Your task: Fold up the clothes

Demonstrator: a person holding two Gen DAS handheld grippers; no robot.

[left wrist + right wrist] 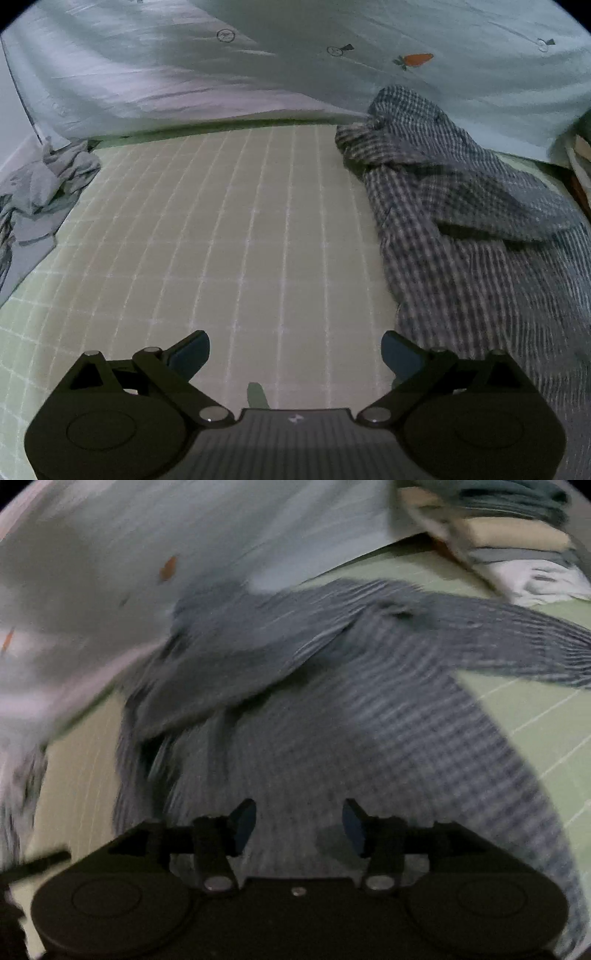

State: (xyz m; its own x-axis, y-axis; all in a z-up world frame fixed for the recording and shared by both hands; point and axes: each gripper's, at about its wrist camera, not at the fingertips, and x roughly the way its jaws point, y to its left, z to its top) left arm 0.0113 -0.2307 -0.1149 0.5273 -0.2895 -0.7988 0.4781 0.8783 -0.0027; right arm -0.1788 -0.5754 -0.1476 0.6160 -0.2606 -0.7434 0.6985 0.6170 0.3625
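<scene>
The checked shirt [480,229] is lying crumpled on the green gridded sheet [221,221], while the left gripper [295,354], wide open and empty, and the right gripper [299,827], half open and holding nothing, are hovering; spreading it flat is advisable before folding.

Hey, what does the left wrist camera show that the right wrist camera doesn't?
Only the left wrist view: a crumpled grey garment at the left edge, and a wide bare stretch of the green gridded sheet. The left gripper has its jaws open over that sheet.

Only the right wrist view: a stack of folded clothes at top right. The right gripper, jaws open and empty, is above the checked shirt.

Both: the checked shirt, the gridded sheet, and the pale carrot-print quilt behind.
</scene>
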